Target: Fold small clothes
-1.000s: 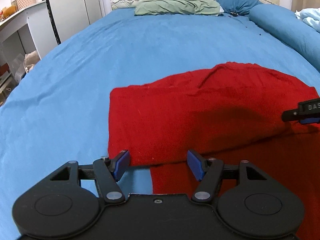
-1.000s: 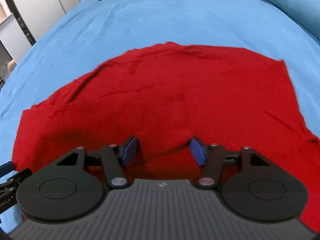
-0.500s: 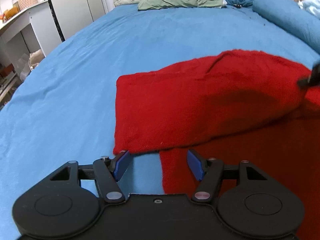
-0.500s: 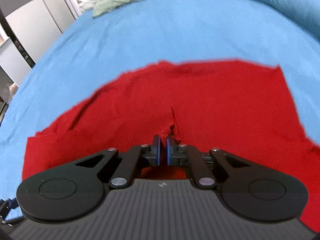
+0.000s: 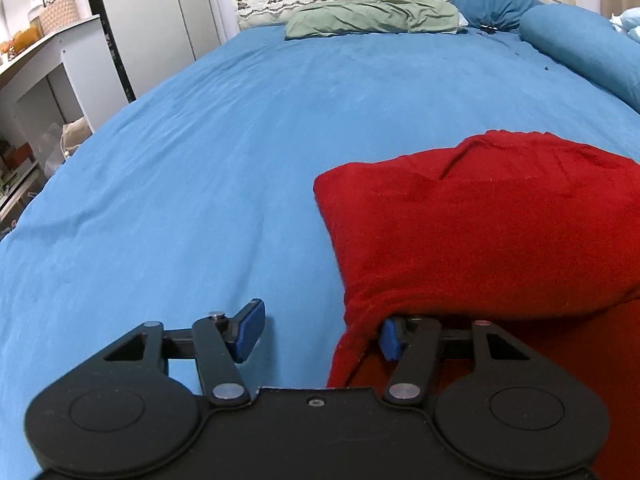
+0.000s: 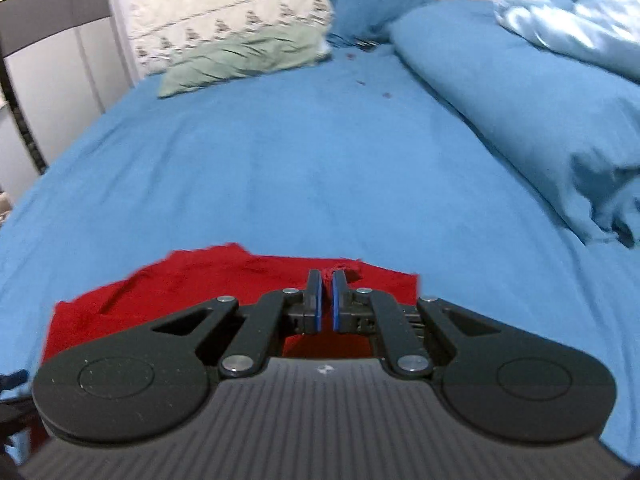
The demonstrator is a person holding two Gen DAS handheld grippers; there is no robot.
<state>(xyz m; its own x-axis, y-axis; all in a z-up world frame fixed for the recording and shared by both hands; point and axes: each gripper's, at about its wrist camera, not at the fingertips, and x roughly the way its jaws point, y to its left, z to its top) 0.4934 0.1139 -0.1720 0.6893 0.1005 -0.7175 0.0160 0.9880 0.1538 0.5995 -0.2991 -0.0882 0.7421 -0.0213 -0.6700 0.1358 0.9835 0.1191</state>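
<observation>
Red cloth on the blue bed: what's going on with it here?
A person with a gripper in each hand is folding a red garment on the blue bedsheet. The right gripper is shut on a pinch of the red fabric. The left gripper sits at the garment's near corner; its jaws have just been closing, with the fabric edge between them draped over one blue pad, not yet clamped. A fold is under way.

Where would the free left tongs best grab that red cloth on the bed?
Probably the near left corner of the red cloth, where its edge droops between the left tongs. Come from the bare blue bedsheet side, level with the bed, so one pad slips under the edge. That corner is loose and thin; the far edge is already pinched by the right tongs.
</observation>
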